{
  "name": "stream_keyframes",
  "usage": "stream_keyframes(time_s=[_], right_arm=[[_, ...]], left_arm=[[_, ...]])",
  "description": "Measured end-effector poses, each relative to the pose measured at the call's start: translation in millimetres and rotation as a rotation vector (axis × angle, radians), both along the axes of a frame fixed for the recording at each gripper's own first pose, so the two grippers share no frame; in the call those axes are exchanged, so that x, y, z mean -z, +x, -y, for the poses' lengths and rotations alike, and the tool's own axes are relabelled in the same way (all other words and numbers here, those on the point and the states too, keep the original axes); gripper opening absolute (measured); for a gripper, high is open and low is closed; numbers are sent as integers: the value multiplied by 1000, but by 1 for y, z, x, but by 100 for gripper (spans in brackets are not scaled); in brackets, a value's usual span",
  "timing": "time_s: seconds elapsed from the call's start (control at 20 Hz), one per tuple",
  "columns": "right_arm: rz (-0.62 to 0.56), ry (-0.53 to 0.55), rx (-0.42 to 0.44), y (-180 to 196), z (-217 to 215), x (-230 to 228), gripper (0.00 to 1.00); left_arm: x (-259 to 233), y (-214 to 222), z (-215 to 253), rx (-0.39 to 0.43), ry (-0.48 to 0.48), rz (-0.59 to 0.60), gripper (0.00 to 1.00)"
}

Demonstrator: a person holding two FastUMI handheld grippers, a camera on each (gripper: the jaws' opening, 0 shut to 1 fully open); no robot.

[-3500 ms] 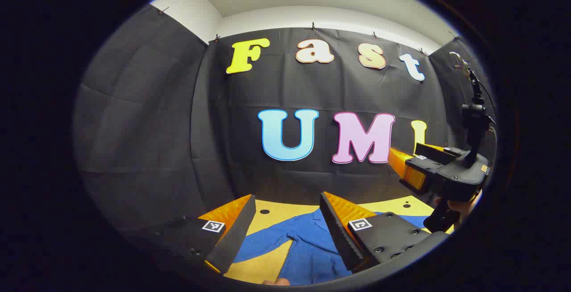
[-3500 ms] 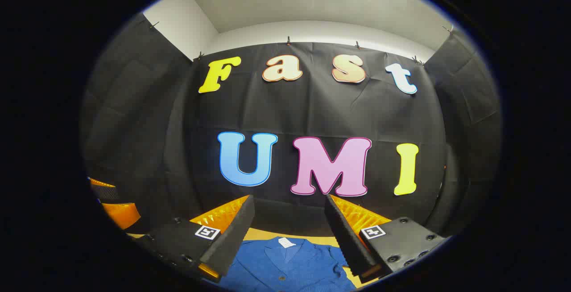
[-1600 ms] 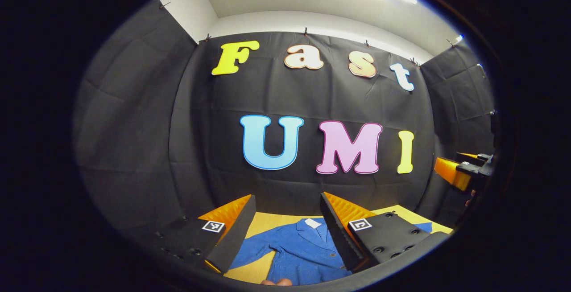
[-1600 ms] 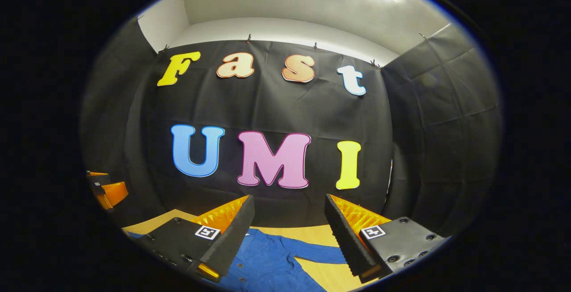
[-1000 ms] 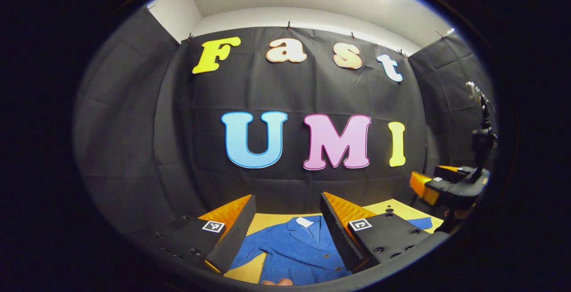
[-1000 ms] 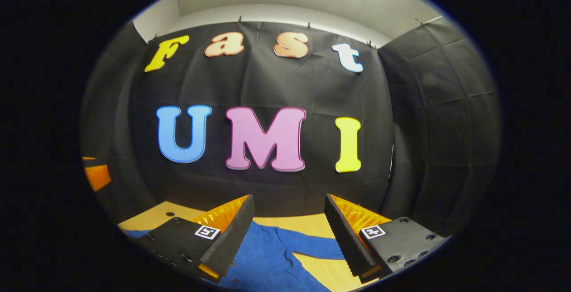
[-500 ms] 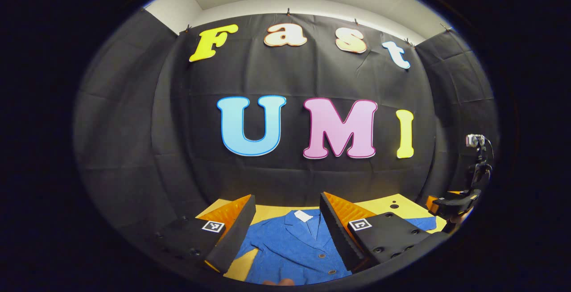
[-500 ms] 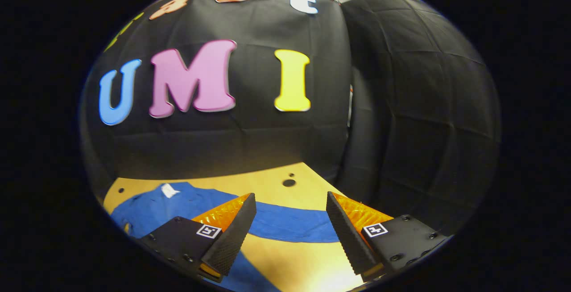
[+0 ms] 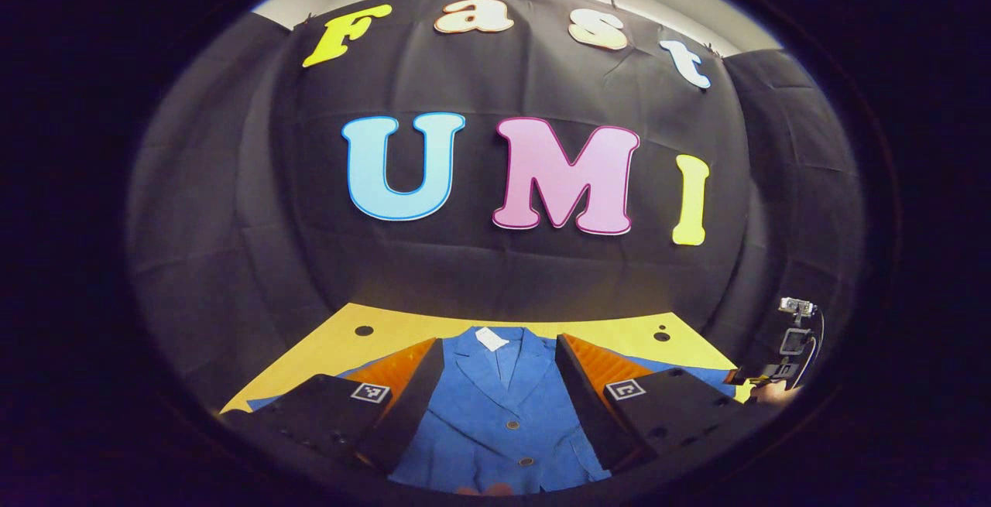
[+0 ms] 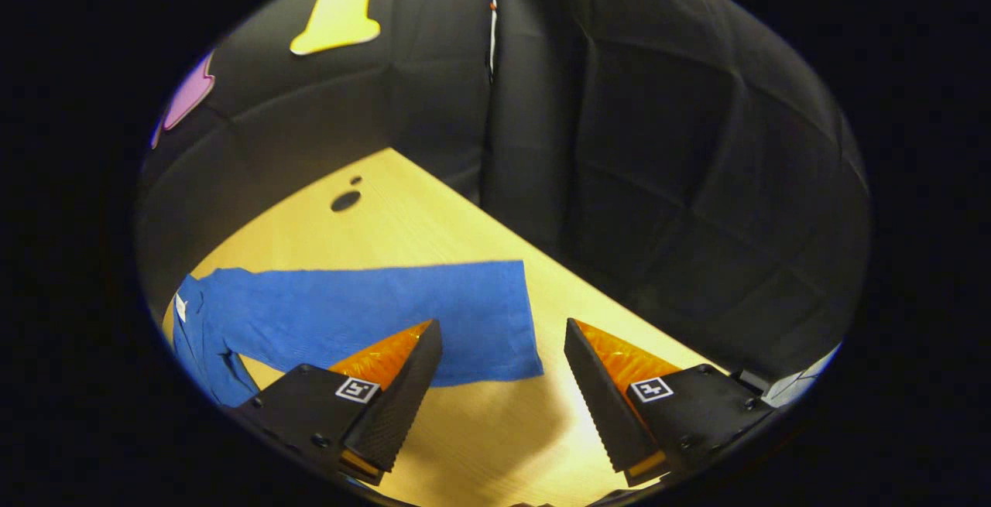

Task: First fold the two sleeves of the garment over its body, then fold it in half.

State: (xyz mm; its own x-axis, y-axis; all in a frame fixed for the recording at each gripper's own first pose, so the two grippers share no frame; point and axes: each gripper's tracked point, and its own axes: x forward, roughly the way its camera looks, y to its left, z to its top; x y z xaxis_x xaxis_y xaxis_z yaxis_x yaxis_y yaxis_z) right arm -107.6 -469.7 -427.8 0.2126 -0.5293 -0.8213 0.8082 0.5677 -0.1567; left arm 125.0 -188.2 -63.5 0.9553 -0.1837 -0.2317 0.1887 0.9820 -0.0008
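Overhead, the left gripper hangs with jaws wide apart, holding nothing, above the jacket; the right gripper is likewise spread wide and empty, one finger over the sleeve near its cuff end. From the left gripper view the jacket lies flat and face up, collar and white tag toward the back wall, its long axis running away from the camera, buttons down the middle. In the right gripper view the sleeve stretches straight out sideways from the body. Everything rests on a yellow table with small dark holes, enclosed by black cloth walls.
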Motion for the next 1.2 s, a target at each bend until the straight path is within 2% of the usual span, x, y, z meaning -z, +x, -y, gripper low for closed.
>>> stream_keyframes(time_s=[0.05, 0.1, 0.25, 0.35, 0.4, 0.45, 0.5, 0.55, 0.6, 0.85, 0.95, 1.05, 1.2], right_arm=[[-9, 8, 2, 1, 1, 4, 94], [-6, 20, 2, 3, 1, 3, 100], [-30, 76, 14, -5, -2, 19, 100], [-27, 47, 9, 1, 1, 21, 100], [-40, 55, -1, -5, -5, 24, 94], [-27, 35, -10, -2, -2, 21, 100], [-27, 40, -7, -3, -3, 21, 92], [-22, 35, -4, -1, -1, 20, 100], [-14, 41, 2, 4, -1, 21, 98], [-3, 140, 50, 13, -3, 25, 23], [19, 194, 71, 17, -2, 29, 23], [57, 230, 98, 19, -2, 28, 6], [125, 305, 81, 26, -16, 24, 1]], left_arm=[[3, -1, 5, 10, 9, -7, 83], [6, -2, 12, 27, 7, -16, 83], [9, -5, 22, 52, -4, -30, 83], [12, -3, 22, 47, -14, -42, 83], [11, -1, 21, 46, -30, -51, 83], [12, -1, 19, 40, -47, -59, 83], [12, 0, 16, 31, -57, -66, 83], [13, 0, 12, 21, -61, -72, 83], [14, 0, 9, 13, -62, -77, 83], [16, -4, 7, 13, -50, -100, 83], [9, -5, 13, 31, -64, -82, 83], [7, -6, 15, 40, -63, -75, 83], [11, -11, 12, 38, -63, -83, 83]])
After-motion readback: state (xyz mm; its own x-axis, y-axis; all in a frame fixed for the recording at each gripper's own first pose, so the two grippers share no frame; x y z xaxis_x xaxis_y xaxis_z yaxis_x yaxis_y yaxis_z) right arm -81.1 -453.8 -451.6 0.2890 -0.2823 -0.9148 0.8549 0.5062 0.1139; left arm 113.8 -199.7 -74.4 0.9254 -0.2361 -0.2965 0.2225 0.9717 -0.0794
